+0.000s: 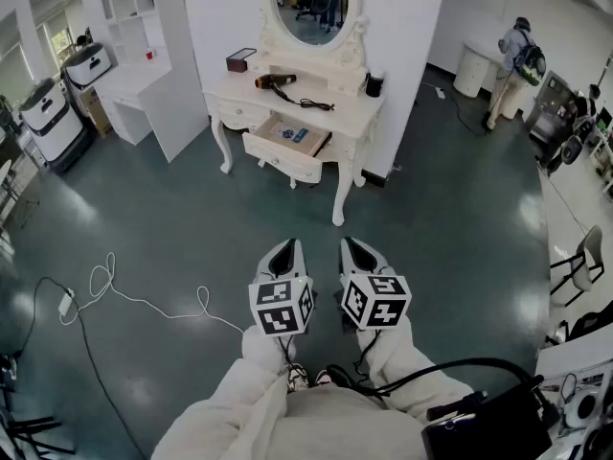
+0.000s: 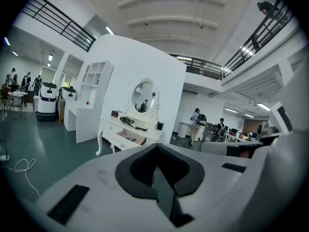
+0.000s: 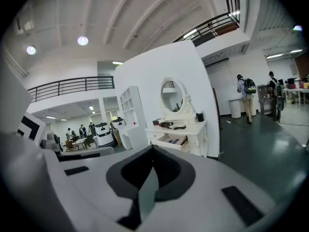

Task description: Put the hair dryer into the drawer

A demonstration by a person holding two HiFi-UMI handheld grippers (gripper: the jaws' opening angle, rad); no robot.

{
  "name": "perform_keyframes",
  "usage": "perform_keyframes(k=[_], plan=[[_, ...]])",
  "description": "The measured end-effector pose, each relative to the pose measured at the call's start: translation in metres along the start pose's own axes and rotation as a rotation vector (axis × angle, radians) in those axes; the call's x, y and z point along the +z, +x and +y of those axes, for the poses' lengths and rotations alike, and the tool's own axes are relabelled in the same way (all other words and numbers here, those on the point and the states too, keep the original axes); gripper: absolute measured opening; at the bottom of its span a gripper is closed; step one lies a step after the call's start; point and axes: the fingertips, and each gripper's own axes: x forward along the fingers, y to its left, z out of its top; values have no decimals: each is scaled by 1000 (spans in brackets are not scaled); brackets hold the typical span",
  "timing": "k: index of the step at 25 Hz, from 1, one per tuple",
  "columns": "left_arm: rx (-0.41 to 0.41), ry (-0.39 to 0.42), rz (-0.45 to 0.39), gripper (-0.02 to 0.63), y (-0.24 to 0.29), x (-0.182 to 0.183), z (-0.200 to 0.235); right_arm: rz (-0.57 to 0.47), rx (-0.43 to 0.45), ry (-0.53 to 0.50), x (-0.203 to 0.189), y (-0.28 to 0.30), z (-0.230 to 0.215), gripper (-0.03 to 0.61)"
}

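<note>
The dark hair dryer (image 1: 276, 81) lies on top of the white dressing table (image 1: 337, 103), its cord trailing to the right. Below it, the table's drawer (image 1: 287, 144) stands pulled out with small items inside. Both grippers hover over the green floor, well short of the table and pointing at it. My left gripper (image 1: 283, 255) and right gripper (image 1: 360, 253) are side by side, both shut and empty. The left gripper view shows the hair dryer (image 2: 128, 121) and drawer (image 2: 126, 140) far beyond the left gripper (image 2: 155, 150). In the right gripper view, the hair dryer (image 3: 166, 124) and drawer (image 3: 172, 140) lie beyond the right gripper (image 3: 153, 150).
A white cable (image 1: 115, 290) snakes across the floor at the left. A white shelf desk (image 1: 144, 75) and wheeled machines (image 1: 48, 113) stand to the table's left. A black box (image 1: 239, 60) and a black cup (image 1: 374, 86) sit on the tabletop. A person (image 1: 512, 51) stands far right.
</note>
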Motion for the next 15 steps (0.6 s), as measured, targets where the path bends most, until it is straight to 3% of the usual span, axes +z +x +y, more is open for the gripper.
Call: perform_keyframes(k=[15], plan=[[21,24,-12,-5,0,6,28,4,6,40,-4,19,16,61]])
